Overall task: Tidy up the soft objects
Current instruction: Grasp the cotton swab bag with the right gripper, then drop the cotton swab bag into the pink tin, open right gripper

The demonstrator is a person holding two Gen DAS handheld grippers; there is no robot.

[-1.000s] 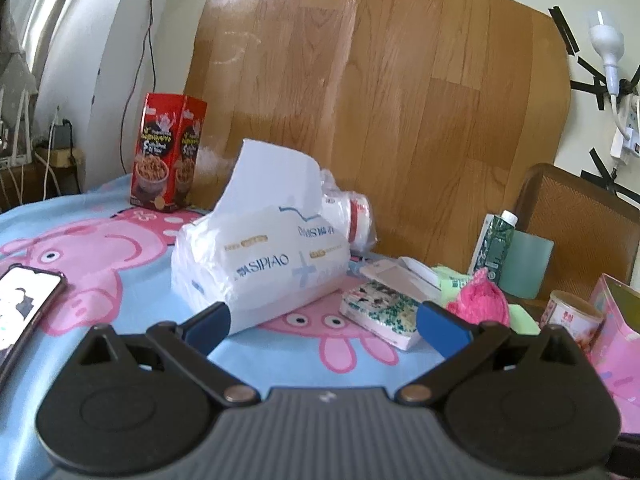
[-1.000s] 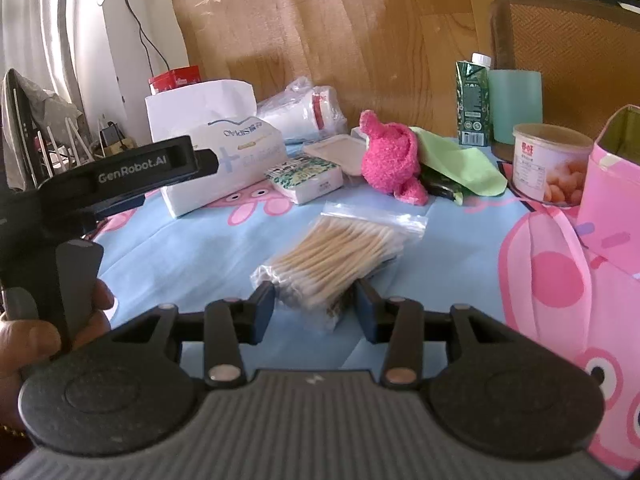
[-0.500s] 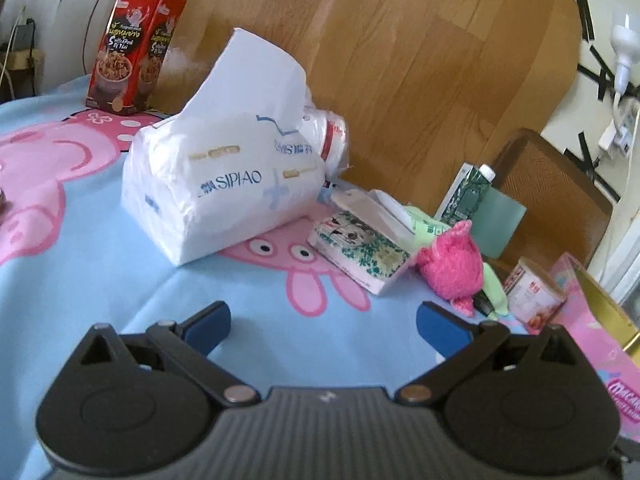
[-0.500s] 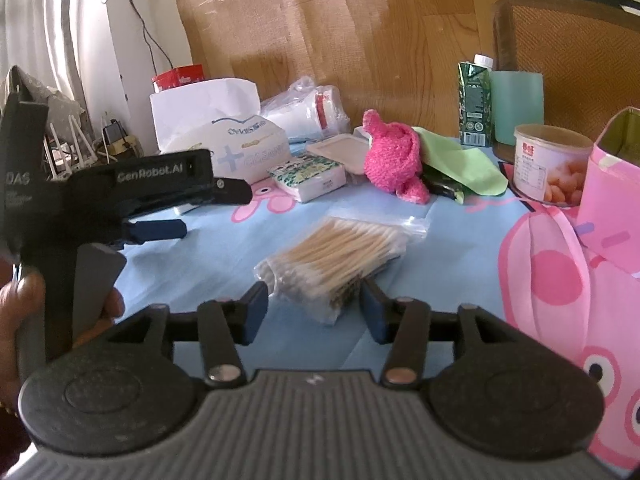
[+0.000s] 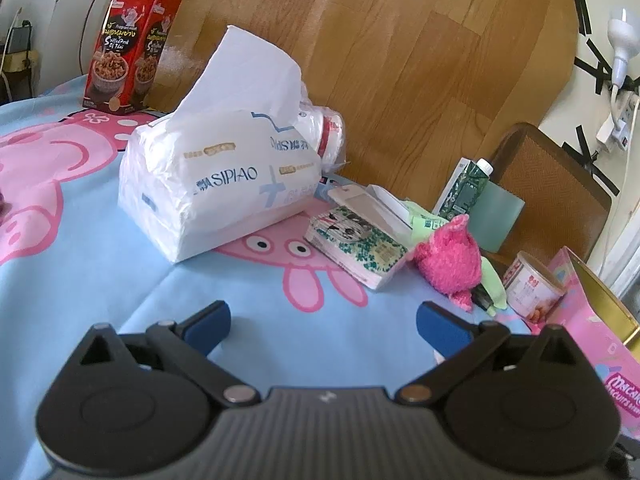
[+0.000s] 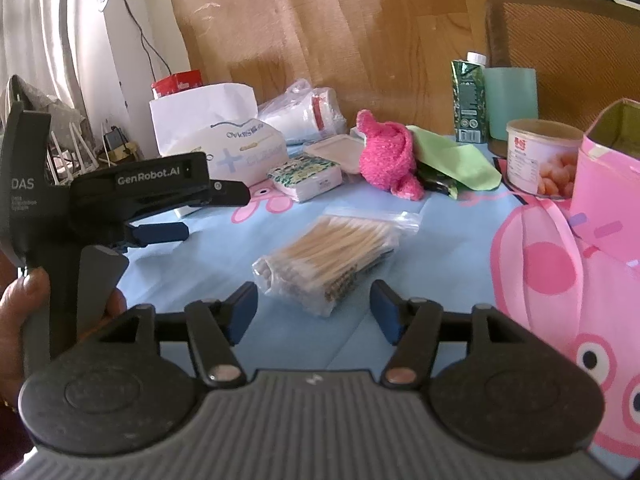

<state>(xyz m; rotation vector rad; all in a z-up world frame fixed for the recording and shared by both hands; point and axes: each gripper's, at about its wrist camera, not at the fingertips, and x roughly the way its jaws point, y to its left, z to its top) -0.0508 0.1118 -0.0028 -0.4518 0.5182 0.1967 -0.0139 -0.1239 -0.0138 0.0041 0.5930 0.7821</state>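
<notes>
While both my jaws stand wide and empty, the cotton swab bag (image 6: 326, 258) lies on the bench dead ahead of my right gripper (image 6: 314, 312) | long axis slanting away to the right | left gripper (image 5: 322, 322) farther, facing the tissue pack (image 5: 220, 188) | right is nearer.

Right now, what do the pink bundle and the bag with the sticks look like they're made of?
The pink bundle looks like fuzzy fleece or chenille fabric: its matte surface is nubbly and it slumps softly. The bag seems to be thin clear plastic, glossy and wrinkled, holding pale wood or bamboo cotton swabs with white tips.
</notes>
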